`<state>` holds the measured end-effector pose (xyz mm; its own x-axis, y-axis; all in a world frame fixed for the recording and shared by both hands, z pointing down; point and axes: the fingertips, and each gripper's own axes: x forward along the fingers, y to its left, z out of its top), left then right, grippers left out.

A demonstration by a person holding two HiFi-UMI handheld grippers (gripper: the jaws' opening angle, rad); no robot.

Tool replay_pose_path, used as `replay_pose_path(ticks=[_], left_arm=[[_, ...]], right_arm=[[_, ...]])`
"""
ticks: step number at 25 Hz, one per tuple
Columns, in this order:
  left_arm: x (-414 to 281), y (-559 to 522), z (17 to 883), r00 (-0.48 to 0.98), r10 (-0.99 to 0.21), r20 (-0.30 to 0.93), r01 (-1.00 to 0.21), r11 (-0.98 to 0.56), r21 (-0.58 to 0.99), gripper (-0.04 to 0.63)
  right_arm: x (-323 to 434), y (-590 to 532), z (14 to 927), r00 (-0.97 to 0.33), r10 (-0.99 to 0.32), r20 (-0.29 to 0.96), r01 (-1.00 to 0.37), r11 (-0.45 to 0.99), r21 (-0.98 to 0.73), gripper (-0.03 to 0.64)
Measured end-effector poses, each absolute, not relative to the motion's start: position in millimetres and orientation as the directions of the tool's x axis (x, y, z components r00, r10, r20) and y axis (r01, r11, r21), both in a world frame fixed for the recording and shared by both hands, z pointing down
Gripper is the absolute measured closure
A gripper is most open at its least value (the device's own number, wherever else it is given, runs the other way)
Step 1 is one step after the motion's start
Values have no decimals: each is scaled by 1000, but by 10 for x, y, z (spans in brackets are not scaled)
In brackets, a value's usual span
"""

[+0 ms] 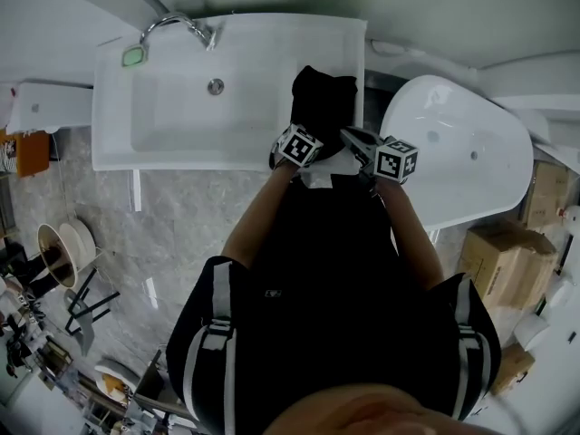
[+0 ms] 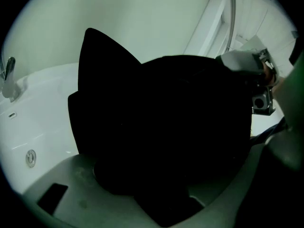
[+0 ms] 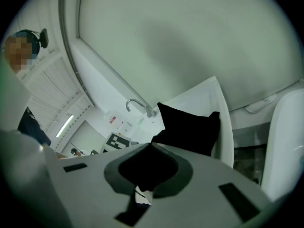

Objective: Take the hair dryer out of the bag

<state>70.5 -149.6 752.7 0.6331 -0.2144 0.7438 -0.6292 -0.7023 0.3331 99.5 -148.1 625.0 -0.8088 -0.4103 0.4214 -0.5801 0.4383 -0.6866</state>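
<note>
Your left gripper (image 2: 161, 196) is clamped on the black bag (image 1: 322, 105), which stands on the sink's (image 1: 181, 148) right ledge. Your right gripper (image 3: 145, 175) is closed on the bag's fabric too.

- Left forearm (image 1: 258, 220): bare, reaching out from the shoulder toward 1 o'clock in the head view.
- Right forearm (image 1: 408, 229): bare, reaching toward 11 o'clock. The two forearms converge ahead of the chest.
- Left gripper (image 1: 295, 143): marker cube (image 1: 299, 146) faces up and covers the claw from above. In the left gripper view, the jaws stand on either side of the bag (image 2: 161, 127), and its dark cloth fills the gap.
- Right gripper (image 1: 349, 137): just beside the left one, at its 3 o'clock, with the claw pointing toward 10 o'clock. In the right gripper view, the jaws are drawn together, with dark cloth in the hollow and a white tag (image 3: 141, 194) at the seam.
</note>
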Motion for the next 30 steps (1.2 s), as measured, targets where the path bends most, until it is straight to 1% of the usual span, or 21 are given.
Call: replay_pose_path(ticks=[4, 9, 12, 15, 17, 21, 24, 26, 28, 30], left_arm=[[759, -1544, 7651, 589, -202, 783, -643, -704, 303, 392], [904, -1550, 7780, 585, -178, 791, -641, -699, 317, 388], [967, -1568, 7827, 550, -205, 810, -653, -710, 264, 382], [985, -1603, 7859, 487, -266, 832, -677, -716, 168, 374], [981, -1620, 7846, 477, -301, 826, -707, -690, 156, 374], [986, -1752, 7745, 527, -278, 803, -754, -589, 291, 394], [1100, -1769, 7690, 641, -243, 728, -722, -515, 463, 397], [1136, -1789, 7560, 709, -253, 658, -687, -461, 562, 397], [1128, -1823, 7464, 746, -272, 608, -659, -435, 614, 399], [1091, -1839, 7443, 750, -288, 596, -656, -439, 614, 397]], right_arm=[[962, -1467, 6272, -822, -380, 424, -565, 457, -687, 551], [1011, -1407, 6343, -829, -338, 445, -558, 476, -679, 551], [1072, -1364, 6399, -827, -327, 456, -561, 469, -682, 551], [1134, -1365, 6425, -825, -322, 464, -565, 464, -683, 551], [1171, -1364, 6443, -822, -316, 474, -570, 463, -679, 551], [1281, -1402, 6485, -817, -317, 482, -577, 449, -683, 551], [1317, -1429, 6473, -826, -321, 463, -563, 420, -712, 551], [1339, -1445, 6451, -829, -318, 460, -558, 420, -715, 551], [1367, -1470, 6446, -828, -318, 463, -561, 424, -711, 551], [1368, -1488, 6441, -828, -315, 464, -560, 429, -709, 551]])
